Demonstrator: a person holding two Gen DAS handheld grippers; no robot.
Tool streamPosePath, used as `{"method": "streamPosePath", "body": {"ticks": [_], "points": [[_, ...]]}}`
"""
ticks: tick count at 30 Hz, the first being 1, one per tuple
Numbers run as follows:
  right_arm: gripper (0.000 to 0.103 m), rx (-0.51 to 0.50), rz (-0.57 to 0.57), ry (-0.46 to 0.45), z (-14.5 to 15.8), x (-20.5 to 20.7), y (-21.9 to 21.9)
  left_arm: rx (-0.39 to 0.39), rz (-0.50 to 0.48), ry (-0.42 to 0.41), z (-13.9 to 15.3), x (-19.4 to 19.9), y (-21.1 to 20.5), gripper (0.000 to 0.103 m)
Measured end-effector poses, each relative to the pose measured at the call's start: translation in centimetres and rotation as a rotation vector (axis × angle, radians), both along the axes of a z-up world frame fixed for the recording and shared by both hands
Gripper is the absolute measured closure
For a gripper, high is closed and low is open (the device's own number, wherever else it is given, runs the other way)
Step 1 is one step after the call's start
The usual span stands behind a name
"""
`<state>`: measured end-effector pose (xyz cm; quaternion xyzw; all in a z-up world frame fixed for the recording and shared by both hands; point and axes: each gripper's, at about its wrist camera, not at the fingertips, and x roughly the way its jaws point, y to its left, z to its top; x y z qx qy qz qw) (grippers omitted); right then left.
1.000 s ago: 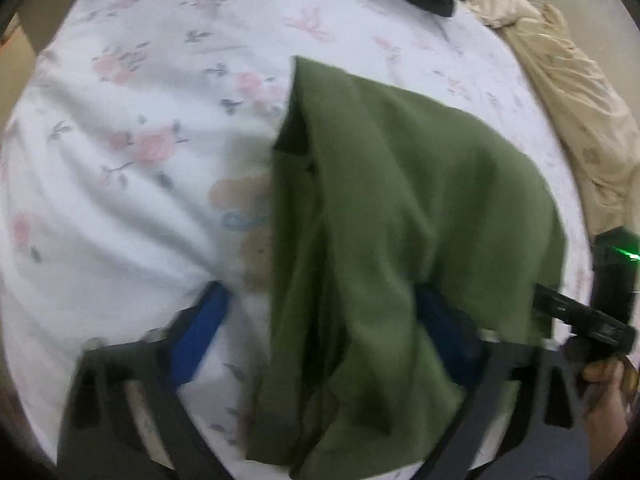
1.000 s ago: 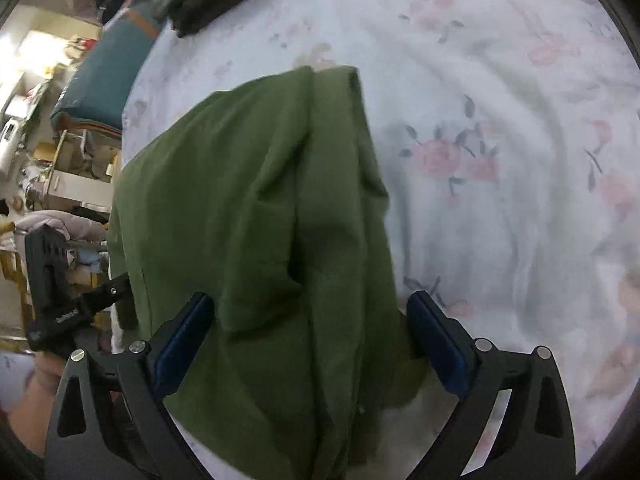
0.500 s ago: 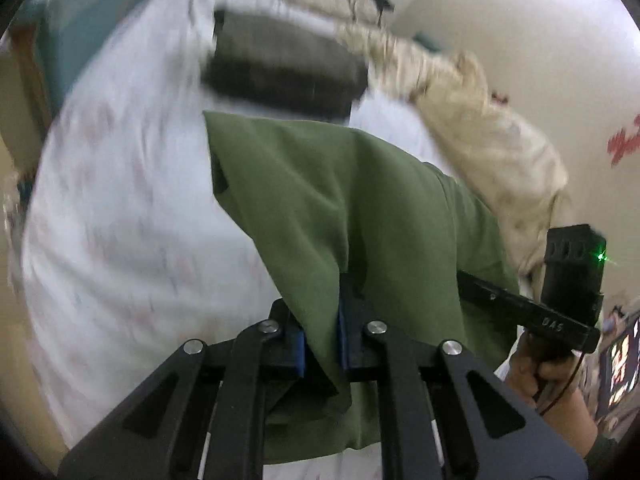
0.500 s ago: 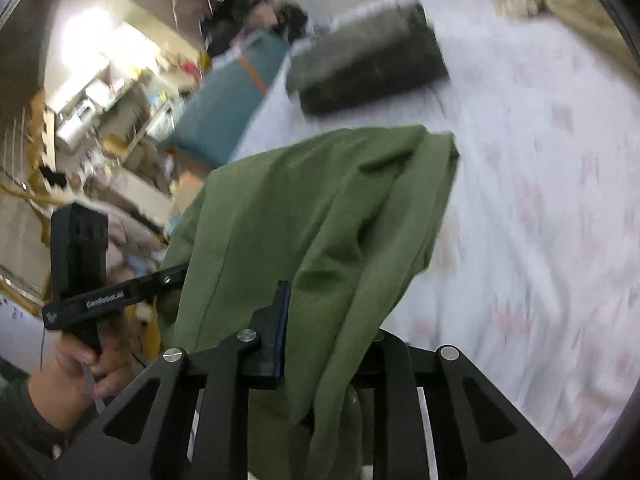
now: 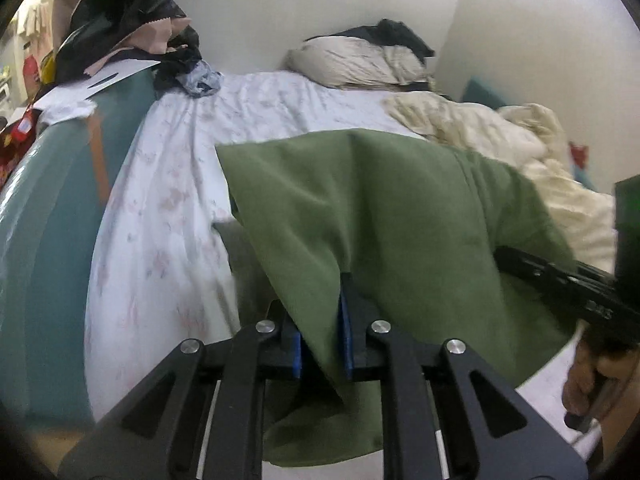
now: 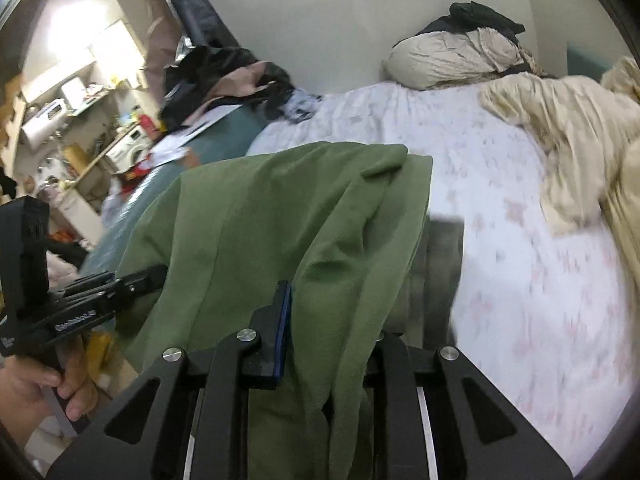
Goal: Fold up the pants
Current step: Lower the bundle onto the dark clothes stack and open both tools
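The green pants hang folded between my two grippers, lifted above the floral bed sheet. My left gripper is shut on one edge of the pants, cloth pinched between its blue pads. My right gripper is shut on the other edge of the pants; the cloth drapes over its right finger. Each gripper shows in the other's view: the right one at the right edge, the left one at the left edge.
A cream duvet lies crumpled along the bed's right side. A pillow sits at the head by the wall. A teal bed frame with piled dark clothes runs along the left. A folded grey garment lies under the pants.
Both grippers went from open around the pants to shut on them. They lifted the pants off the sheet and tilted up, so the views now face the head of the bed.
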<state>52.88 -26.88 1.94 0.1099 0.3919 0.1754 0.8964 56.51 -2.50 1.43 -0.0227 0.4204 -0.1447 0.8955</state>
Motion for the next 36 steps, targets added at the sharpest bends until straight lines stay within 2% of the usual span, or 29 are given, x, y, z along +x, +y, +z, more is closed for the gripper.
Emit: {"method": "streamPosePath", "body": {"ticks": [2,4,5,6,7,8,9,10,11,13,14,15,19,22,24,26,27,28,29,34,36], "points": [[0.083,-0.026,-0.016,0.014,-2.0,2.2,-0.2,0.010,0.020,0.001,-1.8,1.9,-0.3,0.091],[0.082,-0.099,-0.030,0.039,-4.4,4.3,-0.1,0.083,0.002,0.004,-4.2,3.6,-1.5,0.090],[0.079,-0.120,-0.038,0.042,-5.1,4.8,-0.3,0.107,-0.002,-0.018,-4.7,3.5,-1.6,0.085],[0.071,-0.151,-0.056,0.037,-6.0,5.4,-0.6,0.127,0.000,-0.072,-5.2,3.4,-1.6,0.082],[0.062,-0.183,-0.081,0.019,-6.2,5.4,-0.9,0.154,0.004,-0.109,-5.5,3.2,-1.6,0.071],[0.040,-0.227,-0.113,-0.011,-6.2,5.0,-1.3,0.195,0.012,-0.135,-5.9,2.8,-1.5,0.053],[0.020,-0.275,-0.152,-0.030,-6.2,4.6,-2.0,0.246,0.039,-0.154,-6.2,2.7,-1.2,0.042],[0.017,-0.296,-0.177,-0.037,-6.0,4.2,-2.7,0.272,0.064,-0.161,-6.3,2.5,-0.7,0.026],[0.017,-0.292,-0.203,-0.023,-5.8,3.7,-4.0,0.262,0.098,-0.187,-6.1,2.1,0.6,0.021],[0.018,-0.285,-0.238,-0.007,-5.1,2.4,-5.6,0.265,0.157,-0.227,-5.3,1.2,2.2,0.021],[0.021,-0.310,-0.255,-0.023,-4.5,1.6,-5.8,0.281,0.211,-0.250,-4.8,0.5,3.3,0.023],[0.021,-0.334,-0.281,-0.054,-3.5,0.1,-6.0,0.264,0.240,-0.278,-4.1,-0.8,4.5,0.022],[0.020,-0.243,-0.247,-0.097,-0.9,-5.4,-5.5,0.190,0.220,-0.272,-2.3,-5.5,6.3,0.022],[0.020,-0.176,-0.236,-0.120,0.8,-10.9,-4.1,0.123,0.232,-0.257,-1.0,-10.9,6.9,0.022],[0.019,-0.145,-0.240,-0.125,1.8,-14.9,-3.0,0.080,0.229,-0.265,0.1,-16.0,6.8,0.022],[0.017,-0.151,-0.237,-0.131,2.6,-18.5,-1.7,0.078,0.235,-0.317,1.3,-21.2,6.3,0.021],[0.017,-0.153,-0.241,-0.142,3.0,-20.9,-0.9,0.083,0.249,-0.371,1.8,-24.9,6.3,0.019],[0.016,-0.138,-0.245,-0.154,3.3,-23.3,-0.2,0.084,0.263,-0.388,2.1,-26.5,6.4,0.012],[0.015,-0.118,-0.249,-0.152,3.5,-25.7,0.6,0.078,0.269,-0.389,2.3,-28.6,6.4,0.006],[0.006,-0.131,-0.238,-0.196,5.5,-34.3,3.5,-0.001,0.252,-0.341,4.2,-37.4,7.0,0.002],[0.000,-0.151,-0.251,-0.225,6.4,-37.7,4.3,0.003,0.237,-0.346,5.1,-40.0,6.7,0.001]]}}
